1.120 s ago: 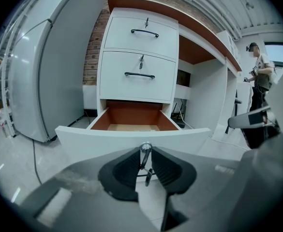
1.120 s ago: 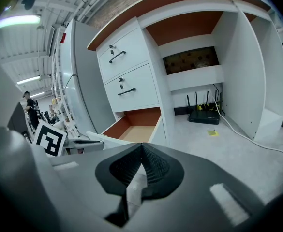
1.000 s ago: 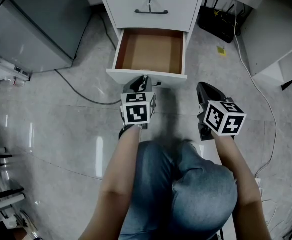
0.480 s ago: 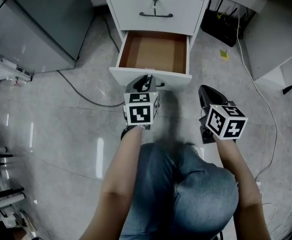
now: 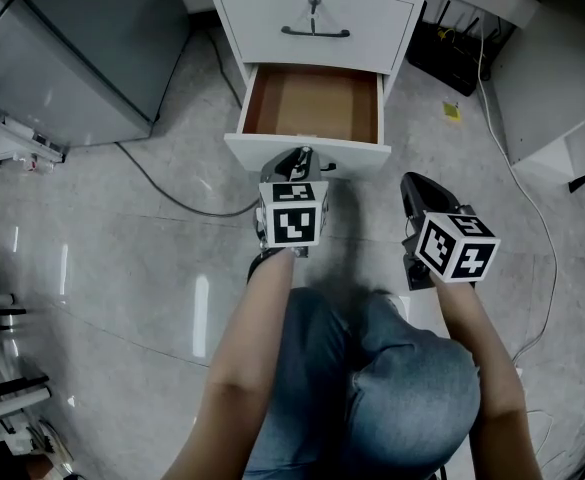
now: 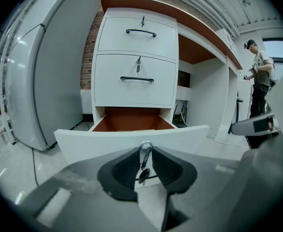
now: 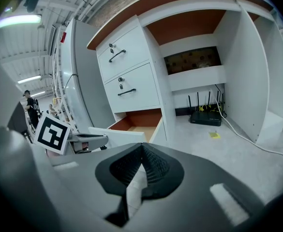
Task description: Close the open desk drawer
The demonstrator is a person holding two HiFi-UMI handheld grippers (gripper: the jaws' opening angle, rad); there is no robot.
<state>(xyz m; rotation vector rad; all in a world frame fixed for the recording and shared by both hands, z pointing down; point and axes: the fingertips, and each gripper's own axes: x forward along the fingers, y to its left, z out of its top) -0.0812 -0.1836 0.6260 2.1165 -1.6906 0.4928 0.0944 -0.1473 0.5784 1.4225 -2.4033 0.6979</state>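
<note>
The open drawer (image 6: 97,141) is the lowest of three in a smooth, white-painted desk pedestal. Its flat slab front stands just ahead of the left gripper's (image 6: 146,152) jaws, with a shallow box of brown board behind it. Its round metal lock (image 6: 145,147) sits right at the jaw tips, and a small dark key (image 6: 142,173) hangs in the gap between the ribbed black pads. These jaws have just been opening and stand narrowly apart, pressing on nothing. Above and beyond them are two closed drawers (image 6: 131,88), each with one thin black bar handle (image 6: 137,79) and one key in its lock. The right gripper (image 7: 141,146) hangs off to the open drawer's right over glossy grey floor (image 7: 228,144), its ribbed jaws meeting at the tips and holding nothing.
</note>
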